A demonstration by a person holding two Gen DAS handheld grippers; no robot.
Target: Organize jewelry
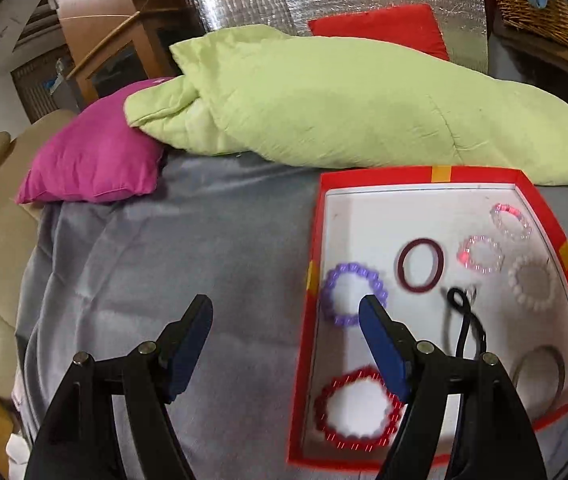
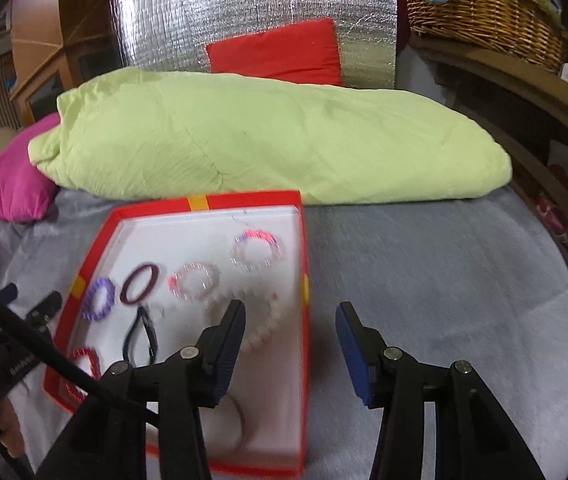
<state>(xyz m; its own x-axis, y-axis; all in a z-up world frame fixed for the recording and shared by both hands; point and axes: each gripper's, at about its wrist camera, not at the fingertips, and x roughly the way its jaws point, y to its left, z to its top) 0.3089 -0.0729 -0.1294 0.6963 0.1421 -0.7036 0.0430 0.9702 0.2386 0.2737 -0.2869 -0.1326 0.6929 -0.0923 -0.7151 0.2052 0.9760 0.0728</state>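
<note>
A red box [image 1: 440,174] with a white inside lies on a grey blanket [image 1: 204,248]. In it lie a purple bead bracelet [image 1: 334,280], a red bead bracelet [image 1: 326,404], a maroon band [image 1: 420,266], two pink clear bracelets [image 1: 482,254], a white bead bracelet [image 1: 534,282], a black cord [image 1: 464,320] and a thin ring [image 1: 540,372]. My left gripper [image 1: 286,306] is open and empty, its right finger over the box's left side. The box [image 2: 304,240] shows in the right wrist view. My right gripper [image 2: 290,314] is open and empty, straddling the box's right wall, above the white bracelet [image 2: 264,328].
A light green quilt [image 1: 344,100] lies behind the box. A magenta pillow [image 1: 92,160] sits at the left and a red cushion [image 2: 276,54] at the back against foil sheeting. A wicker basket [image 2: 480,4] stands on a wooden shelf at the right.
</note>
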